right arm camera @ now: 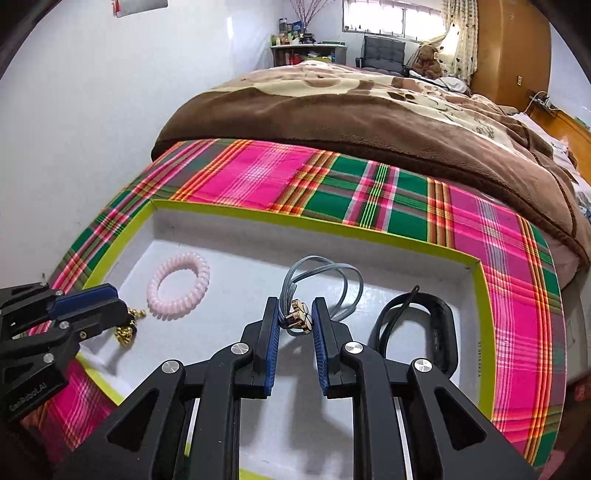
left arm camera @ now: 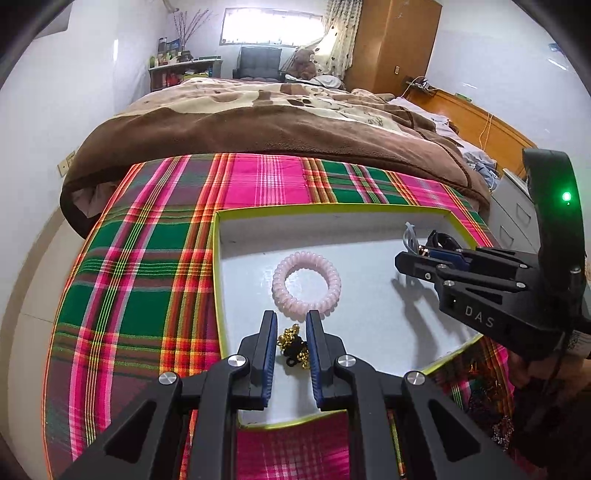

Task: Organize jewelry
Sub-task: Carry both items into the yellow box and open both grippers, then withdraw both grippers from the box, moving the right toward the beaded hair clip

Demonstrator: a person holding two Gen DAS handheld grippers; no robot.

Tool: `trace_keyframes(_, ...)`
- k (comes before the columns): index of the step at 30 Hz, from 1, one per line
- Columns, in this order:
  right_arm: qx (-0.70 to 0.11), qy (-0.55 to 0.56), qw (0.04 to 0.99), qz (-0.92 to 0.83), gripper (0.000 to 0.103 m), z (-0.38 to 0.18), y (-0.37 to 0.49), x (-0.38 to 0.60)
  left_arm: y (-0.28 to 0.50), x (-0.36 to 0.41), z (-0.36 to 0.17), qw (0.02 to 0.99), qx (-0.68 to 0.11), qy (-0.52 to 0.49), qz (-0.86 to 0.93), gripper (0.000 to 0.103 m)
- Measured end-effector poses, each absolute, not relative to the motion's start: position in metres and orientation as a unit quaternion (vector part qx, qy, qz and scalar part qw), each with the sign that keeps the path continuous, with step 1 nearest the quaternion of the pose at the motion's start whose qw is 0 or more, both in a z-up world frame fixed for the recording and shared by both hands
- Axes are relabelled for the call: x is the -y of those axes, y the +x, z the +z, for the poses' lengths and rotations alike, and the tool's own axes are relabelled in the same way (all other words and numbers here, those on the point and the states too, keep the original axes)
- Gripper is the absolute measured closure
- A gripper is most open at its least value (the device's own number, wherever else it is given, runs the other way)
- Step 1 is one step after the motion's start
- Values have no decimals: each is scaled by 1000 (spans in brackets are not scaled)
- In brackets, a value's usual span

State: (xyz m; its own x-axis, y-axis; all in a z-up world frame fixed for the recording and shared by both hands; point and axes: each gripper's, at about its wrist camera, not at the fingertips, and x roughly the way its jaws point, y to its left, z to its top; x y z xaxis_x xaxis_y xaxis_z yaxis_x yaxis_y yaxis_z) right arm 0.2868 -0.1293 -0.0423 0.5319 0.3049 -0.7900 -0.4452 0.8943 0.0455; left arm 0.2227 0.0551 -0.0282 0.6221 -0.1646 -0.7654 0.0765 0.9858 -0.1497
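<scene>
Gold-and-black beaded jewelry hangs pinched in the left hand-held gripper over the tray's near edge; the right hand-held gripper grips the grey cord piece beside the pink coil. Lower gently, release apart.

You are working in a home bedroom: a bed under a brown fleece blanket, a teddy bear by the curtained window, a wooden wardrobe, and a cluttered shelf against the wall.
</scene>
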Motion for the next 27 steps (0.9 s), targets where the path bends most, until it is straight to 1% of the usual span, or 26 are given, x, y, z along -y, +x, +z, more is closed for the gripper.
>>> trace_keyframes(8,-431,-79,872,218,84,-42,286,129,221,-56,-28,898,-430,-56,-72,87)
trace_keyframes(11,-430,-80,873,216,81,-41,285,130,220,-56,-27,899,-429,-59,-72,87)
trace_keyframes(12,-429,-79,873,216,79,-41,284,131,220,-56,-27,899,-428,-60,-72,87)
trace_keyframes(15,-427,-78,874,218,65,-40,282,132,217,-55,-24,900,-425,-57,-74,87)
trace_keyframes(20,-422,-75,877,217,64,-37,279,132,213,-55,-21,902,-421,-58,-73,80)
trace_keyframes(27,-414,-63,882,215,64,-29,270,140,203,-52,-12,906,-412,-58,-77,78)
